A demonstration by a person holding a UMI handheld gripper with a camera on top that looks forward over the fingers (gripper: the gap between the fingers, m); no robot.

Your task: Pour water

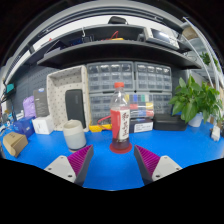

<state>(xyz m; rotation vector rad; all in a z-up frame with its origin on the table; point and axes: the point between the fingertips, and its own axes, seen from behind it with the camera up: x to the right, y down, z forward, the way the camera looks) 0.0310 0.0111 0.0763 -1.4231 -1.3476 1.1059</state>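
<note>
Gripper view shows us our tongs spread wide over a blue table, with nothing pinched. The two pink pads face each other across an open gap, and bare blue table lies between them.

Just ahead of the fingers, and roughly in line with the gap, we see a plastic bottle standing upright on the table. It has a red cap, a clear upper part and a red label around its lower body. It stands free of the pads, a little beyond their tips.

To the left of the bottle, near it, sits a short pale cup, also upright. Between the cup and the bottle, slightly farther back, lies a small yellow thing that we cannot identify. Farther left we see a white box, then some small blue things, and nearest to us on that side a round tan thing at the table's edge.

To the right of the bottle, far across the table, stands a green leafy plant, with a dark low box just left of it.

Behind the bottle we see a cabinet of small drawers against the back, and to its left a pale panel with a dark rectangle on it. Above all this runs a dark shelf carrying several things too small for us to tell.
</note>
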